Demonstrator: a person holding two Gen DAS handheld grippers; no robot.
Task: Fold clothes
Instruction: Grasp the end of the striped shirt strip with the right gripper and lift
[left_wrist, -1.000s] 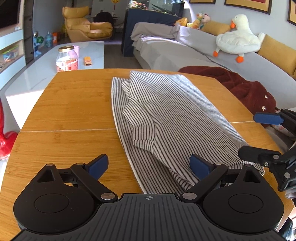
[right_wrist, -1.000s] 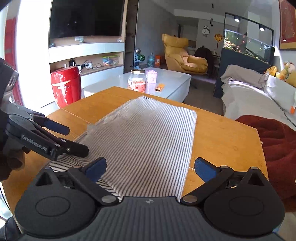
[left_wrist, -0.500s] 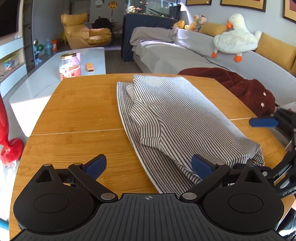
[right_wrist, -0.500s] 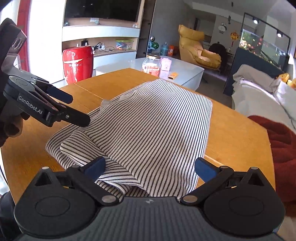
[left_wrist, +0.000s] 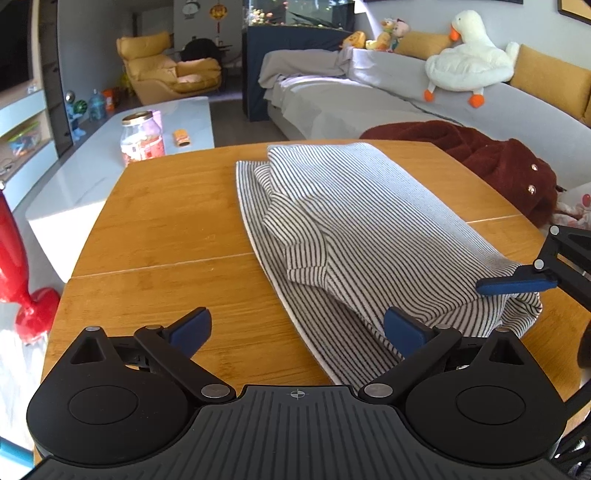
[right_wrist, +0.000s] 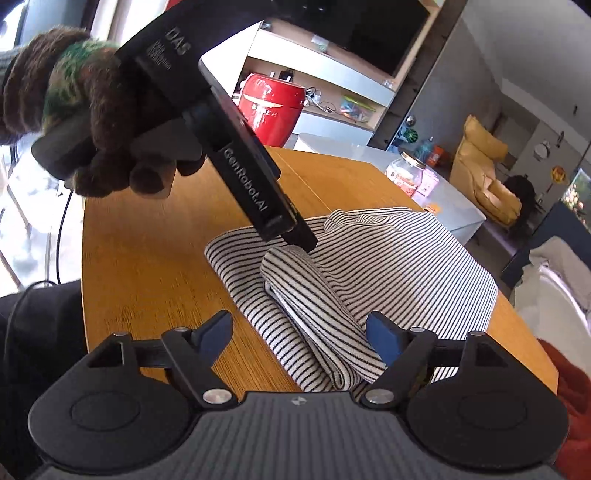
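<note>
Layout: garment on table.
Black-and-white striped knit garment (left_wrist: 354, 236) lies folded on round wooden table (left_wrist: 159, 221) (right of centre); dark red fleece coat (left_wrist: 491, 166) behind.

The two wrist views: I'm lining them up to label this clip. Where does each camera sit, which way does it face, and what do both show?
Left wrist: on the left gripper, facing down the wooden table toward the sofa; its own open fingers show.
Right wrist: on the right gripper, its fingers closing astride a fold, facing the TV wall; a gloved hand shows.
Shared: the striped garment, glass jar, yellow armchair.
</note>
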